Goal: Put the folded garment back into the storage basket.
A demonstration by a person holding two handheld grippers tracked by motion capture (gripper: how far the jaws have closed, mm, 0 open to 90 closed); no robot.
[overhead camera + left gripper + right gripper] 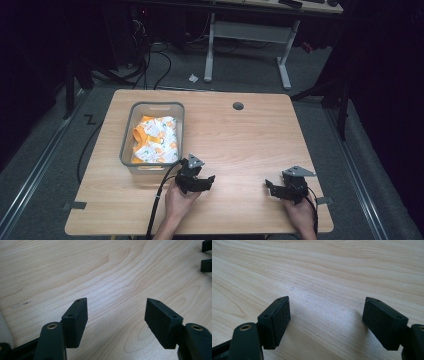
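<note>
Left gripper (pixel 206 181) sits wide open and empty, lower centre, just right of the basket (pixel 128 150). Right gripper (pixel 270 189), lower right near the table (pixel 240 135) edge, gapes empty too; bare wood lies between them.

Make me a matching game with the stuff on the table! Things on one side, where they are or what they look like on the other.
Things:
1. grey bin
2. orange and white packets
3. left hand-held gripper
4. dark round hole

Clues:
A. open, nothing between its jaws
B. far side of the wooden table
C. piled inside the bin
D. on the table's left part

Pairs: 1-D, 2-C, 3-A, 4-B
</note>
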